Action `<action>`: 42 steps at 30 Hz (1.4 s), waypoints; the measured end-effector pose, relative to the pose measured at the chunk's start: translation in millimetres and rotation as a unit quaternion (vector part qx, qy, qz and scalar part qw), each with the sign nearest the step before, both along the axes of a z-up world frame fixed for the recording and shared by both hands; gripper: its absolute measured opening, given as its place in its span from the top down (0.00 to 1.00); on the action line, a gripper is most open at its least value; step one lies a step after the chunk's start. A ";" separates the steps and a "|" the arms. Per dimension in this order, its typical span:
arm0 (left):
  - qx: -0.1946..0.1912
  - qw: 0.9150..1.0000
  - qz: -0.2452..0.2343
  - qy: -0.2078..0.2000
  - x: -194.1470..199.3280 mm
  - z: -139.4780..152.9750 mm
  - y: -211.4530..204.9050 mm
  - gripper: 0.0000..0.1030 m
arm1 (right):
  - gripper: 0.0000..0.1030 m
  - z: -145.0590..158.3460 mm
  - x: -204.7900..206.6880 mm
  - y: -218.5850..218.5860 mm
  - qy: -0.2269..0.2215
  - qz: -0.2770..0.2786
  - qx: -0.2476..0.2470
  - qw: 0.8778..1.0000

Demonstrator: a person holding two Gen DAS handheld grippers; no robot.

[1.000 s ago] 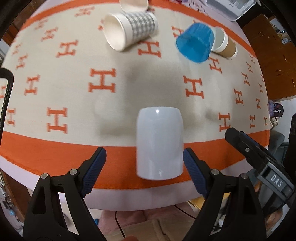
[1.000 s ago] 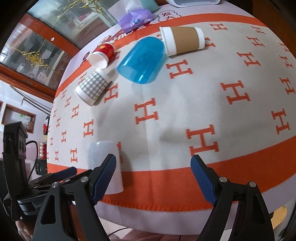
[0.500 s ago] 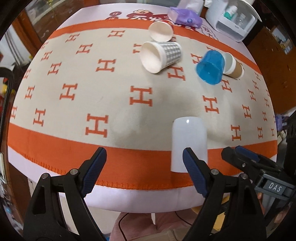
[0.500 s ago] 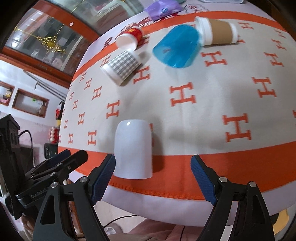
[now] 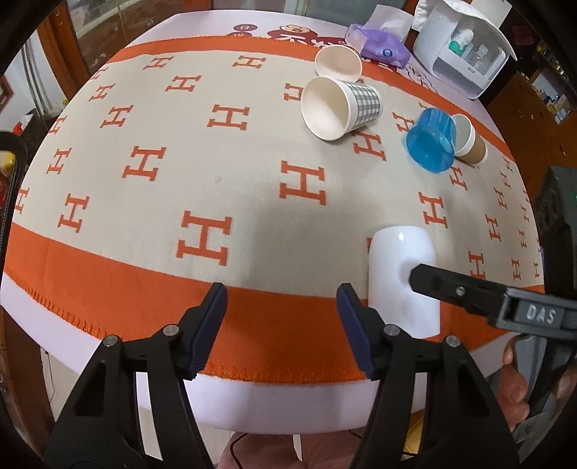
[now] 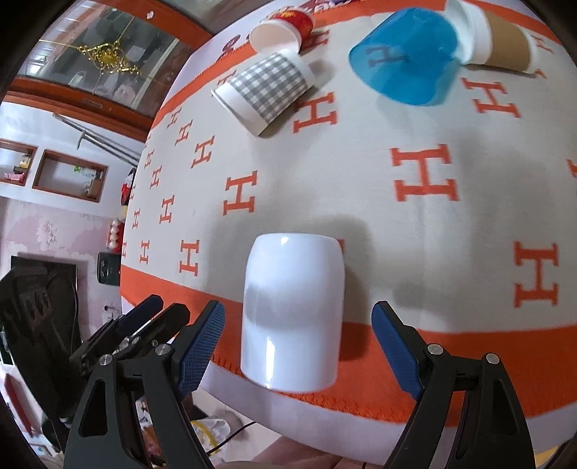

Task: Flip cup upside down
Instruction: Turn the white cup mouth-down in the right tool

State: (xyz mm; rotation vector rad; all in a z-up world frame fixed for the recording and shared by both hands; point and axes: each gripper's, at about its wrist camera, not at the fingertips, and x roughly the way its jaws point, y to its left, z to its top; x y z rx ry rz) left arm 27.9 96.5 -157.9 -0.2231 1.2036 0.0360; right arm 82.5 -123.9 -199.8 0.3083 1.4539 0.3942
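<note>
A plain white cup [image 6: 292, 310] stands with its closed end up near the front edge of the table, on the orange border of the cloth. My right gripper [image 6: 299, 342] is open, with the cup between its blue pads, not touching. The cup also shows in the left wrist view [image 5: 402, 277], to the right of my left gripper [image 5: 281, 317], which is open and empty. A right gripper finger [image 5: 468, 288] crosses in front of the cup there.
Further back lie a checked paper cup [image 5: 339, 108], a blue plastic cup [image 5: 431, 144], a brown sleeved cup [image 5: 468, 142] and a red paper cup [image 6: 283, 27], all on their sides. A purple pack [image 5: 382, 48] and white box [image 5: 465, 47] stand at the far edge.
My left gripper has drawn back and shifted left, away from the white cup. My right gripper has moved left and closer, so the cup now sits between its open fingers.
</note>
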 end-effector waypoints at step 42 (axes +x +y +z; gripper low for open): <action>0.084 0.992 0.008 -0.098 9.7 2.6 -9.4 0.42 | 0.38 13.9 -44.2 3.3 -0.348 -0.030 -0.072 0.934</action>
